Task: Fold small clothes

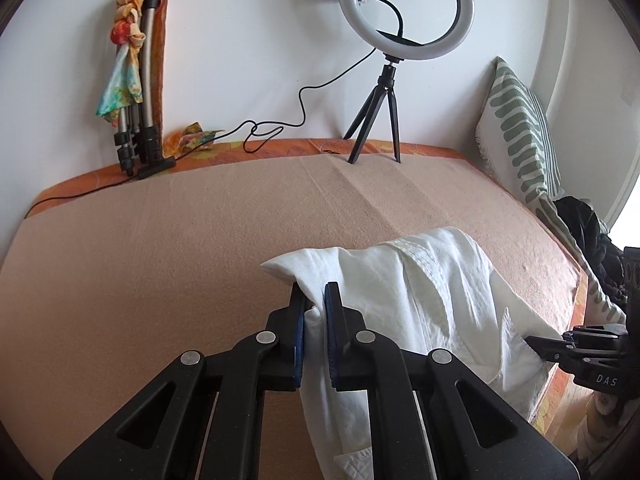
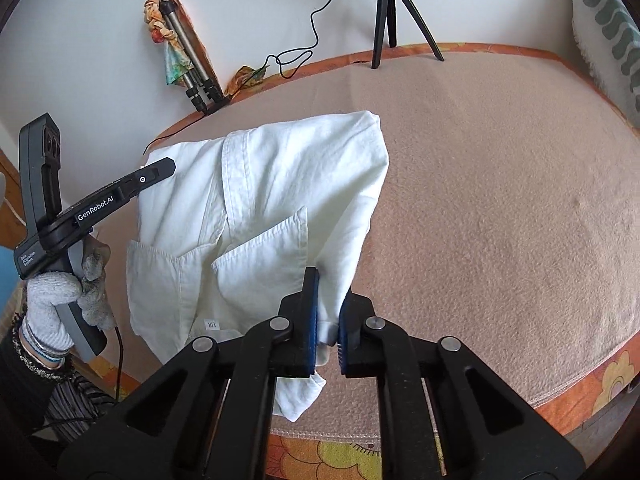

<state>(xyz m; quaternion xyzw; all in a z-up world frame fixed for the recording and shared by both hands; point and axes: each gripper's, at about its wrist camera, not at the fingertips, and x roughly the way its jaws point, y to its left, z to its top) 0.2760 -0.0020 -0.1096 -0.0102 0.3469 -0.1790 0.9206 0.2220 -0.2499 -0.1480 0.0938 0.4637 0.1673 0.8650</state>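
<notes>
A small white garment (image 2: 280, 184) with pockets hangs lifted above the pink blanket (image 2: 500, 200), stretched between both grippers. My left gripper (image 1: 316, 300) is shut on one edge of the white garment (image 1: 420, 292), cloth pinched between its blue pads. My right gripper (image 2: 328, 308) is shut on another edge, with a fold of white cloth drooping below its pads. In the left wrist view the right gripper (image 1: 536, 340) shows at the right edge, tip in the cloth. In the right wrist view the left gripper (image 2: 160, 172) is at the left, held by a gloved hand (image 2: 68, 300).
A ring light on a black tripod (image 1: 380, 128) stands at the bed's far edge, its cable trailing left. Folded tripods with colourful scarves (image 1: 136, 80) lean on the wall. A green patterned pillow (image 1: 520, 128) and dark clothing (image 1: 584, 224) lie at the right.
</notes>
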